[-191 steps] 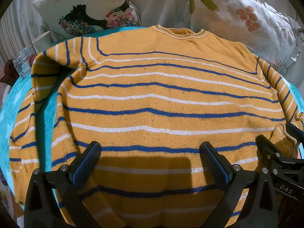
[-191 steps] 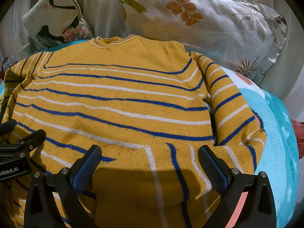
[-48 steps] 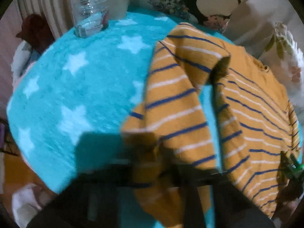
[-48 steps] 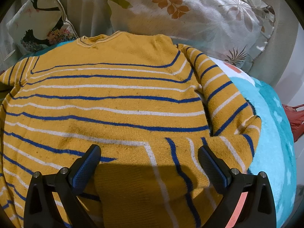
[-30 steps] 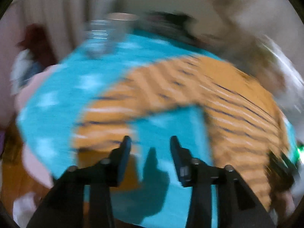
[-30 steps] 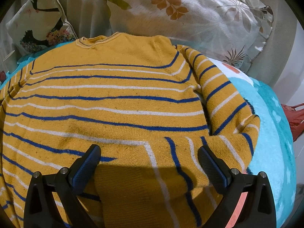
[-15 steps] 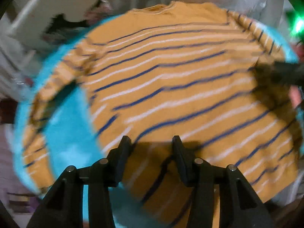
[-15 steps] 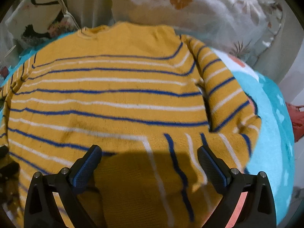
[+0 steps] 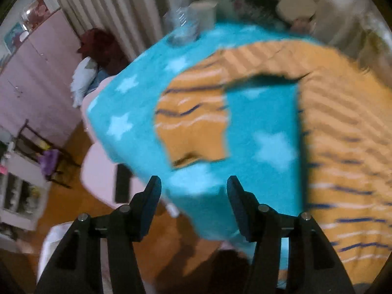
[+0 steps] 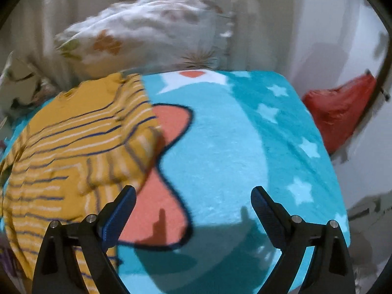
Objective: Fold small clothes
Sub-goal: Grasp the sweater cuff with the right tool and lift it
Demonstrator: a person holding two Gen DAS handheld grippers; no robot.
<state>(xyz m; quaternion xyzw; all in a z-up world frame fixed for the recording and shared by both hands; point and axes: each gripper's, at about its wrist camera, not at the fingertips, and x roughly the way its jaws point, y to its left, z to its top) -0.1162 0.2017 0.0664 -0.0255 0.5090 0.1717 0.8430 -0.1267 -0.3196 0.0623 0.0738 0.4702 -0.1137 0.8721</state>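
A mustard-yellow sweater (image 9: 343,127) with blue and white stripes lies on a turquoise star blanket (image 9: 264,112). In the left wrist view its left sleeve (image 9: 193,122) is spread out away from the body, cuff toward me. My left gripper (image 9: 193,188) is open and empty, just short of the cuff at the blanket's edge. In the right wrist view the sweater (image 10: 73,147) lies at the left with its right sleeve (image 10: 137,156) folded over the body. My right gripper (image 10: 193,198) is open and empty above the bare blanket (image 10: 245,159), to the right of the sweater. Both views are blurred.
A clear jar (image 9: 183,27) and a cup (image 9: 203,12) stand at the blanket's far corner. Pillows (image 10: 152,39) lie behind the sweater. A red bag (image 10: 340,107) sits beyond the right edge. Wooden floor (image 9: 80,176) and furniture lie left of the bed.
The left gripper let go of the sleeve, leaving it spread flat, swung over the body and back to the cuff. The right gripper has swung right, off the sweater, over bare blanket.
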